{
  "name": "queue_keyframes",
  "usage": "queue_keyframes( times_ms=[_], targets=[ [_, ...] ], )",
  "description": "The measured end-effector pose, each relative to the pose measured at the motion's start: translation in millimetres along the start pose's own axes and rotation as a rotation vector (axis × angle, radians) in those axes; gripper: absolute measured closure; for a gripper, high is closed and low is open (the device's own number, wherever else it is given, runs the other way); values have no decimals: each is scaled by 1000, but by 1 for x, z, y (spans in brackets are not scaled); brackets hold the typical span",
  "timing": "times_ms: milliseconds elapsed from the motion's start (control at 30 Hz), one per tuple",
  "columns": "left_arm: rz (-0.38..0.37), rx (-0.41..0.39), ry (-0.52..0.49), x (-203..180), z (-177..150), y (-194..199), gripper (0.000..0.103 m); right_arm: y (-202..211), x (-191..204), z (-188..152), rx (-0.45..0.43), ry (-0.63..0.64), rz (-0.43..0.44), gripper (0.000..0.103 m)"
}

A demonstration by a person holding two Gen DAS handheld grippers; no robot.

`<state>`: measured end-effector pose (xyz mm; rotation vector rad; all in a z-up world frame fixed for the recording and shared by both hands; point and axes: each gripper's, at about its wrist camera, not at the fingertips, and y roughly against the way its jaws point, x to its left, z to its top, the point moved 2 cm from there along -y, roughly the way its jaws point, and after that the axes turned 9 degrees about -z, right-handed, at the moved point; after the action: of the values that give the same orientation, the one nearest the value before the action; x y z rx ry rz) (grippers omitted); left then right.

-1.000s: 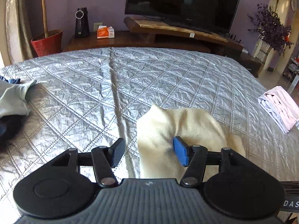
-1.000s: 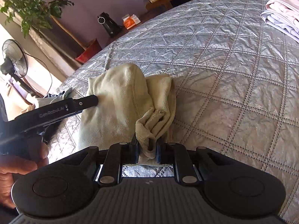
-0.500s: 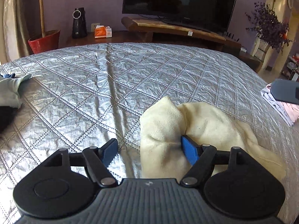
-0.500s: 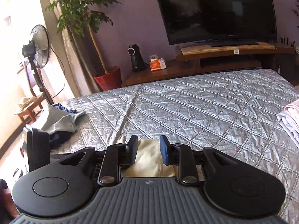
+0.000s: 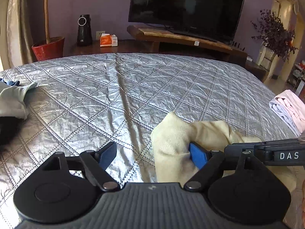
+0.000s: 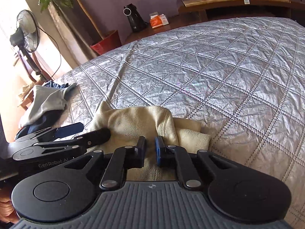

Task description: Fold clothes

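A cream garment (image 6: 139, 120) lies bunched on the near part of the silver quilted bed (image 5: 152, 87), its long axis running across the bed. Well left of it sits a grey and navy heap (image 6: 45, 103); to its right, folded pink clothes (image 5: 289, 110). The left tongs (image 5: 152, 153) have just been opening and stand wide, one pad against the garment. The right tongs (image 6: 150, 148) have just been closing, narrow over it; whether they pinch cloth cannot be told.
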<state>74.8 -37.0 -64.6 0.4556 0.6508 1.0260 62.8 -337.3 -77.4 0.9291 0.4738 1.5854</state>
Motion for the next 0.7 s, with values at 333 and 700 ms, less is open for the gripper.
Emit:
queue_keyframes(
  times_ms=[333,700],
  targets=[
    [30,-99,303,53,9,21,58,-3,0,3,4,0,0,99],
    [25,-28,119,8,5,-12,39,-4,2,4,3,27,-3,99]
  ],
)
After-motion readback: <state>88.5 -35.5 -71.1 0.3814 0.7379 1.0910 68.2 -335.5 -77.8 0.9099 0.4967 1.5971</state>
